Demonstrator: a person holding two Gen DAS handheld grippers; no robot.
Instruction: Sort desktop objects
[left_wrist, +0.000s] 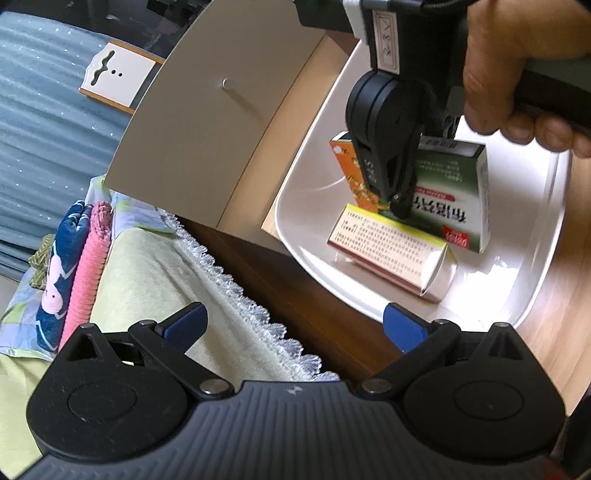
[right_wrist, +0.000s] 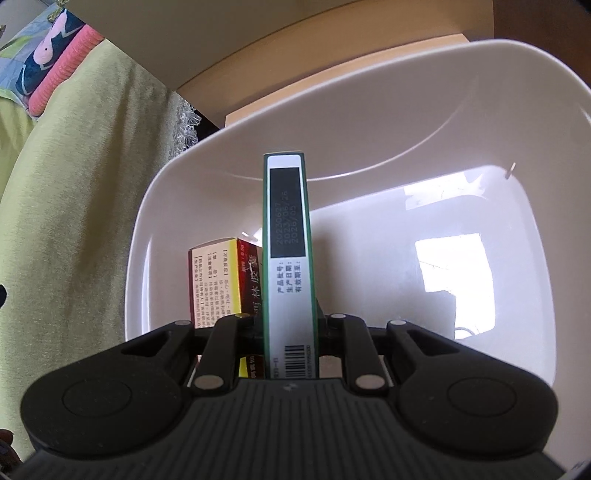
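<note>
right gripper (left_wrist: 397, 199) reaches down into white tray (left_wrist: 306, 177) upper right, pinching upright green box (left_wrist: 454, 192) — left gripper (left_wrist: 295, 325) spread, low.

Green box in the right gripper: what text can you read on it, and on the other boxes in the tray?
Green box, edge: "20230627", "2023/06/26", "2026/05"; "产品批号:", "生产日期:", "有效期至:"; barcode digits unreadable.
Red-and-yellow box: large characters partly hidden, fine print too small.
Orange box: blurred, mostly hidden.
Right gripper label: handwritten, illegible.

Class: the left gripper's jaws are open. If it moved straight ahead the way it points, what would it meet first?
Probably the near rim of the white tray, left gripper just short of it; depth is uncertain.
</note>
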